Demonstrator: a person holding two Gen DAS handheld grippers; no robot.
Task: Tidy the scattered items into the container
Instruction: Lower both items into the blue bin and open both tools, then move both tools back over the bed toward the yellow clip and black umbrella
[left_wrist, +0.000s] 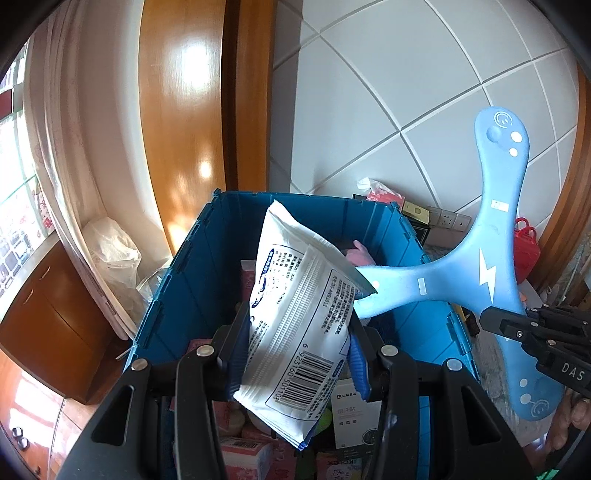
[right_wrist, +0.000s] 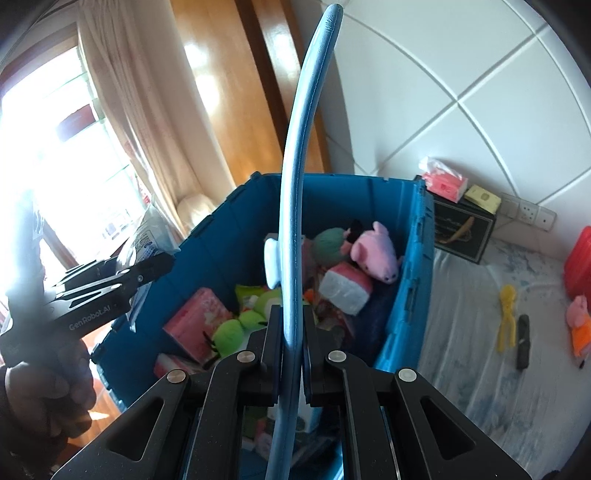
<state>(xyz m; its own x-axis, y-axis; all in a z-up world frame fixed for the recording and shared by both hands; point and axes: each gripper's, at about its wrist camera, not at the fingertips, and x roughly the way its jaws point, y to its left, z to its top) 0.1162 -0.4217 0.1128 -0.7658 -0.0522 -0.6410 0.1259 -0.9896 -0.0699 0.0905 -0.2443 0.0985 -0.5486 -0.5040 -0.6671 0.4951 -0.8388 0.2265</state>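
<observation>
My left gripper (left_wrist: 295, 343) is shut on a white printed packet (left_wrist: 299, 306) with a barcode, held tilted above the open blue crate (left_wrist: 173, 280). My right gripper (right_wrist: 291, 321) is shut on a light blue three-armed boomerang (right_wrist: 295, 184), seen edge-on and upright over the crate (right_wrist: 406, 280). In the left wrist view the boomerang (left_wrist: 487, 236) shows flat, with the right gripper (left_wrist: 495, 321) clamped on its lower arm. The crate holds a pink plush (right_wrist: 373, 251), a green plush (right_wrist: 240, 325), pink packs (right_wrist: 195, 325) and other items.
On the white cloth right of the crate lie a yellow toy (right_wrist: 506, 317), a dark stick (right_wrist: 522, 339) and a small pink figure (right_wrist: 580, 325). A black box (right_wrist: 461, 232) with tissues stands behind. A red case (right_wrist: 580, 262), a curtain (right_wrist: 122, 122) and wooden door frame (left_wrist: 184, 110) surround.
</observation>
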